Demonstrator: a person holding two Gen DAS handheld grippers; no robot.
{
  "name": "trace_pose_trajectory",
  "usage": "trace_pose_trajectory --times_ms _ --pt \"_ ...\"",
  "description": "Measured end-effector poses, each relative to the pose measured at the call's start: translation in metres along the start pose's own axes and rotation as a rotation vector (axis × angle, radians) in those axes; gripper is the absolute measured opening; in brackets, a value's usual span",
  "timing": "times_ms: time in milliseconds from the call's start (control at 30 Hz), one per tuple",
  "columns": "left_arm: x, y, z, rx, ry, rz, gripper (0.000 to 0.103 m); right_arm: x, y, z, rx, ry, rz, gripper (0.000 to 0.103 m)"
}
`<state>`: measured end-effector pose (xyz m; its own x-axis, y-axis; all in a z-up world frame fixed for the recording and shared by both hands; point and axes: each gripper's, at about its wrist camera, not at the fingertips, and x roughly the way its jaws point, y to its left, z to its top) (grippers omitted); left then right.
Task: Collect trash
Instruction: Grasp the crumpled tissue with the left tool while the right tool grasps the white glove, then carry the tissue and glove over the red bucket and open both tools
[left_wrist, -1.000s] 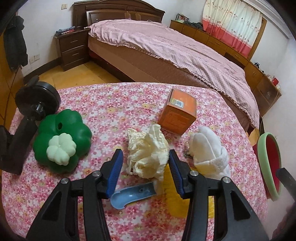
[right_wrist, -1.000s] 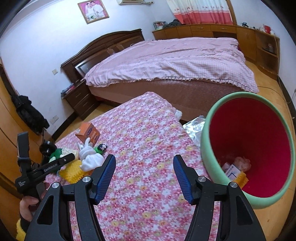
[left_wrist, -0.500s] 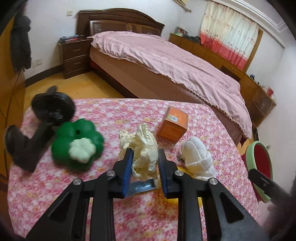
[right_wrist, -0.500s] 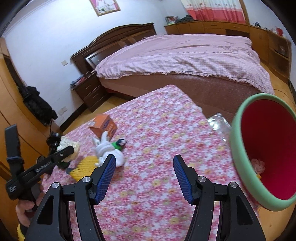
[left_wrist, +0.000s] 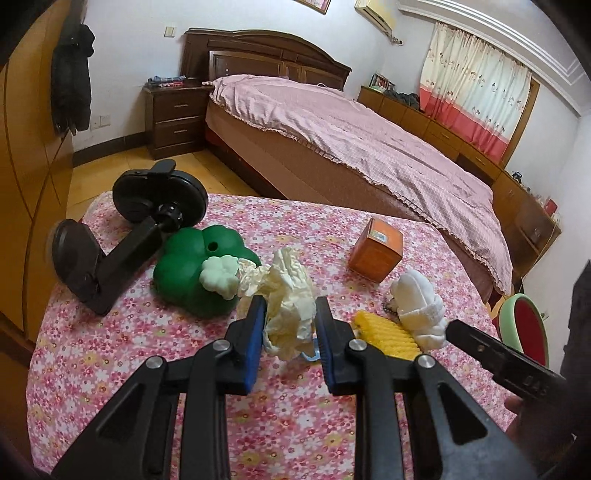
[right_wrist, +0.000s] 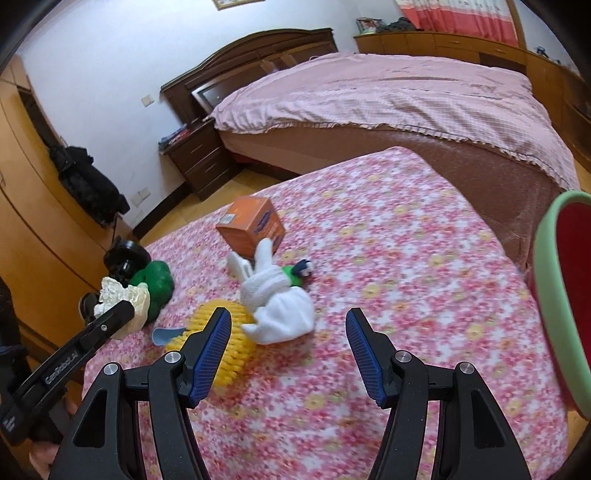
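Note:
My left gripper (left_wrist: 290, 325) is shut on a crumpled cream paper wad (left_wrist: 290, 295) and holds it above the flowered table (left_wrist: 110, 339). The wad also shows in the right wrist view (right_wrist: 125, 295), held up at the left. My right gripper (right_wrist: 288, 339) is open and empty above the table, just in front of a white sock (right_wrist: 277, 306). The green bin with a red inside (right_wrist: 565, 295) stands past the table's right edge; it also shows in the left wrist view (left_wrist: 524, 325).
On the table lie an orange box (left_wrist: 375, 249), a green clover-shaped toy (left_wrist: 192, 266), a yellow ribbed brush (left_wrist: 384, 336), a blue scoop (right_wrist: 166, 334), the white sock (left_wrist: 417, 306) and a black stand (left_wrist: 110, 236). A bed (left_wrist: 351, 147) stands behind.
My left gripper closed on the paper wad and lifted it off the table. My right gripper swung left, away from the bin, toward the sock and brush.

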<state>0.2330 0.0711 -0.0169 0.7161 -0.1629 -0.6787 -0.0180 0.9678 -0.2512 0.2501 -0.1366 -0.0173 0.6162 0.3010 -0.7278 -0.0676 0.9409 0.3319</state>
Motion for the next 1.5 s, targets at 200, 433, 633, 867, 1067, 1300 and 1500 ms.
trace_pose_trajectory --times_ms 200,433,633,867,1067,1300,1500 --pt "0.000 0.005 -0.002 -0.013 0.004 -0.012 0.027 0.020 0.005 -0.001 0.000 0.019 0.009 0.064" --pt "-0.002 0.008 -0.003 -0.029 0.000 -0.024 0.027 0.026 0.008 -0.006 -0.014 0.024 0.008 0.026" --pt "-0.001 0.010 -0.004 -0.038 0.007 -0.019 0.027 0.005 0.007 -0.012 -0.006 -0.011 0.014 0.018" --pt "-0.008 0.004 -0.004 -0.024 -0.013 -0.039 0.027 -0.039 -0.006 -0.023 0.035 -0.071 0.015 0.018" --pt "-0.025 -0.012 -0.003 0.016 -0.064 -0.080 0.027 -0.076 -0.023 -0.034 0.077 -0.119 -0.002 0.018" --pt "-0.044 -0.048 -0.003 0.098 -0.086 -0.131 0.027 -0.118 -0.049 -0.048 0.136 -0.179 -0.036 0.018" --pt "-0.054 -0.082 -0.008 0.146 -0.065 -0.198 0.027 -0.151 -0.076 -0.055 0.192 -0.245 -0.058 0.018"
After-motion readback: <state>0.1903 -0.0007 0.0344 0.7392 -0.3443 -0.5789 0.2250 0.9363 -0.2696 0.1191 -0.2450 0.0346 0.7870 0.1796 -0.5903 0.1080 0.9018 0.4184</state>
